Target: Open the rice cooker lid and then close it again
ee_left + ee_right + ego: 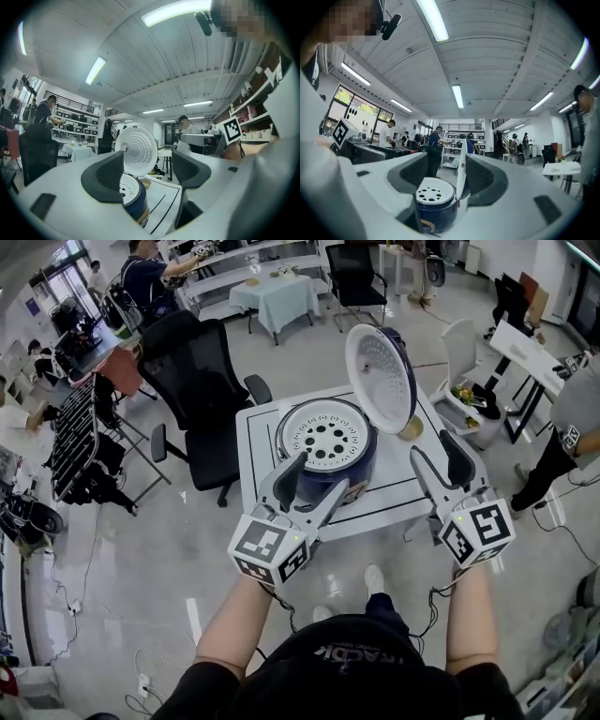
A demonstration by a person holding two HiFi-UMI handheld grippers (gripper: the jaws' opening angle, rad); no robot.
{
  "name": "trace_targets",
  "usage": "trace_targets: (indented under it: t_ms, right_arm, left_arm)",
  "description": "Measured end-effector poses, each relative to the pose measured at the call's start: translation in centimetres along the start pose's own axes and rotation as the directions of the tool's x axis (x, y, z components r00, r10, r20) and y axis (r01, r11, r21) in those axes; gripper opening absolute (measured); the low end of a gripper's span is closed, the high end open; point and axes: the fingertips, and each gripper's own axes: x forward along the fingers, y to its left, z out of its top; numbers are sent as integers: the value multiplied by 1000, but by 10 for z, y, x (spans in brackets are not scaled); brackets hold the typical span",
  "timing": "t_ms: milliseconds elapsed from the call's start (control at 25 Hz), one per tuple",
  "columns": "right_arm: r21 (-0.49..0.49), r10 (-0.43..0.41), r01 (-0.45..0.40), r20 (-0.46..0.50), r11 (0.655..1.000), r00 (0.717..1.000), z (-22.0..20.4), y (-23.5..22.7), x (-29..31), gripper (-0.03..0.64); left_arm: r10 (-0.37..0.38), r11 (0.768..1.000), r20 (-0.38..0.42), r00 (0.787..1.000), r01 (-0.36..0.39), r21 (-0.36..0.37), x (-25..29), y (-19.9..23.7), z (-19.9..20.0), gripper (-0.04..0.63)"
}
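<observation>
A dark blue rice cooker (328,451) stands on a small white table (258,442). Its lid (379,365) is swung up and back, showing a white perforated underside. The white perforated inner cover (326,437) lies over the pot. My left gripper (315,486) is open just in front of the cooker's near left side, holding nothing. My right gripper (441,463) is open to the cooker's right, clear of it. The left gripper view has the raised lid (136,150) between the fingers; the right gripper view has the cooker (436,204) with the lid (461,176) edge-on.
A small tan bowl (411,427) sits on the table right of the cooker. A black office chair (192,395) stands left of the table, another chair (356,277) behind. A white stool and basket (469,399) are at the right. People work at desks further off.
</observation>
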Motion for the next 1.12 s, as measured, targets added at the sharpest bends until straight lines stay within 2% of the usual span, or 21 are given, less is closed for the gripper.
trace_targets:
  t_ms: [560, 1120]
  right_arm:
    - [18, 34, -34, 1, 999, 999, -15, -96, 46, 241]
    - [43, 104, -103, -20, 994, 994, -41, -153, 102, 239]
  left_arm:
    - [68, 998, -10, 998, -68, -1, 87, 6, -4, 310]
    - [146, 989, -12, 989, -146, 10, 139, 16, -8, 310]
